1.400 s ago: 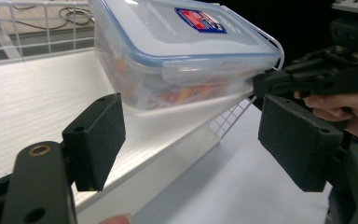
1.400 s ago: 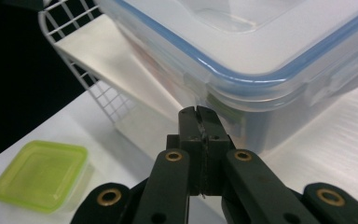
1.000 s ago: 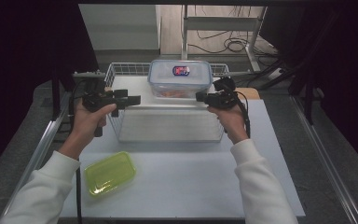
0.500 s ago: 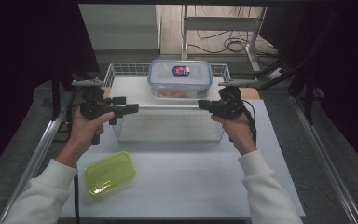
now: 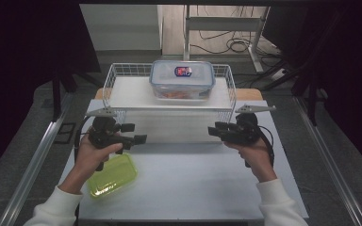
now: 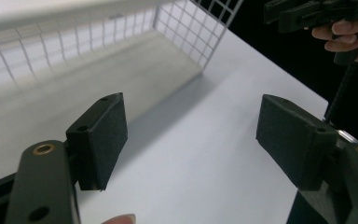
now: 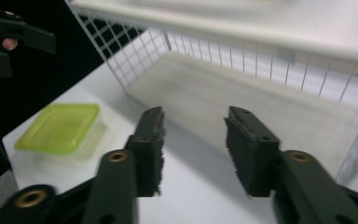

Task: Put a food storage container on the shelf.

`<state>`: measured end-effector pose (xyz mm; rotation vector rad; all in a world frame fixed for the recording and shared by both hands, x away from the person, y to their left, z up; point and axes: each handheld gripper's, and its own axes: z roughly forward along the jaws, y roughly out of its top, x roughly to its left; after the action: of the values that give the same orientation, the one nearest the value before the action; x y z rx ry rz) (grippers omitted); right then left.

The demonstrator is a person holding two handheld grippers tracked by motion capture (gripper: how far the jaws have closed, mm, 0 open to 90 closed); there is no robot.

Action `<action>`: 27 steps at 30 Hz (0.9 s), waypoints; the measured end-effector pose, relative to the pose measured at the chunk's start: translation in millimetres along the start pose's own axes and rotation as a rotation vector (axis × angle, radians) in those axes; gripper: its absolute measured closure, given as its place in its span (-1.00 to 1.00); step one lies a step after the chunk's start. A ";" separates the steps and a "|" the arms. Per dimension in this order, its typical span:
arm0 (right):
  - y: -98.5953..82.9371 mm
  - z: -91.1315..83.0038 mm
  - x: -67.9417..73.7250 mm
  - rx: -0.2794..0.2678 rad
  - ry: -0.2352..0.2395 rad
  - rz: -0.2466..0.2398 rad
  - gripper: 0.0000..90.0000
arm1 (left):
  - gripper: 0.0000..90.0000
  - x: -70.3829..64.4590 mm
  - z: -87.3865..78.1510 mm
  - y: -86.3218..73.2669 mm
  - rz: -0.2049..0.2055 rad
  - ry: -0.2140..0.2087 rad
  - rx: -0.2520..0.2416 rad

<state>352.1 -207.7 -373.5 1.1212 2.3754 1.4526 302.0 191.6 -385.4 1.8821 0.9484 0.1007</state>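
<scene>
Green box [image 5: 111, 176] lies flat, long axis angled toward the rack [image 5: 168, 95]. Left gripper [image 5: 141, 139] and right gripper [image 5: 210, 131]: released, empty.

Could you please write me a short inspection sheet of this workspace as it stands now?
Surface: white table, mostly bare.
Job's things: clear lidded container on top of the white wire shelf; green container at front left on the table.
Clutter: nothing seen.
Grippers: left gripper open and empty; right gripper open and empty, both in front of the shelf.
Cables: one trails from each gripper; more on the floor behind.
Surroundings: dark, metal rails at both sides.
</scene>
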 end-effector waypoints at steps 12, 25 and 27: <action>-77.6 -5.7 -7.1 0.144 0.007 0.017 -0.16 | -0.45 -11.6 18.0 -46.5 0.006 0.000 0.115; -91.4 -4.1 -10.7 0.180 -0.017 0.025 -0.18 | -0.42 -5.9 25.1 -73.0 -0.015 0.023 0.197; -91.4 -4.8 -10.2 0.173 -0.018 0.026 -0.18 | -0.42 -6.6 23.5 -72.8 -0.018 0.025 0.194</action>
<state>309.5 -241.2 -447.9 1.2021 2.5227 1.2583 266.9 185.2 -453.4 2.0535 1.0221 0.0223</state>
